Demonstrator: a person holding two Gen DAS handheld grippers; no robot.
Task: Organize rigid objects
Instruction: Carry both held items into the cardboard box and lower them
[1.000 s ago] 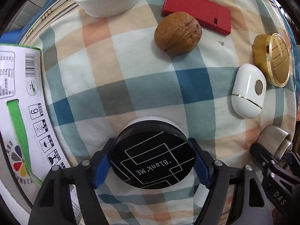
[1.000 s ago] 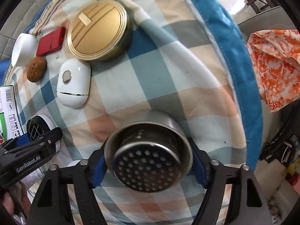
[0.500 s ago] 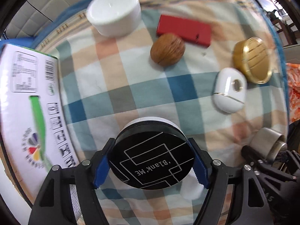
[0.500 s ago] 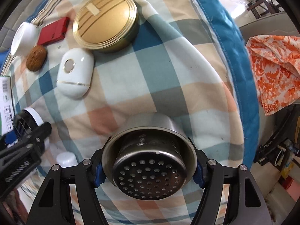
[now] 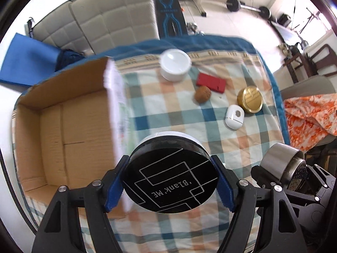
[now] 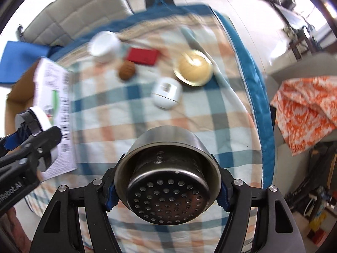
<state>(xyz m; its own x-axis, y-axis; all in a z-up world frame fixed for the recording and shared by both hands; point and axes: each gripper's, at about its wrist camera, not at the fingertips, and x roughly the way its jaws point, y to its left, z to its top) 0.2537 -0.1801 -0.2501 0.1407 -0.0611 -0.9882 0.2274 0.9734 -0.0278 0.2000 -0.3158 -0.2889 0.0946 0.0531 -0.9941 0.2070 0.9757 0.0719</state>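
The inside of the cardboard box [image 5: 63, 130] at the left edge of the checked cloth [image 5: 168, 113] was shown only in the left wrist view; in the right wrist view only its printed white flap [image 6: 54, 113] and a sliver of brown were seen. The left gripper [image 5: 169, 179] was clenched on a round tin [image 5: 170, 176] with a black lid lettered "Blank ME", held above the cloth beside the box's near wall. The right gripper [image 6: 167, 186] was clamped on a steel strainer [image 6: 168, 185], its perforated base turned to the camera, held over the near right part of the cloth. Toward the far edge lay a white tub [image 5: 175, 64], a red case [image 5: 211, 82], a wrinkled walnut [image 5: 202, 93], a smooth white pebble-shaped case [image 5: 234, 117] and a gold tin [image 5: 250, 99], the last two touching. The right wrist view was motion-blurred, so the print on the flap could not be read there. The strainer was half hidden behind the right gripper in the left view.
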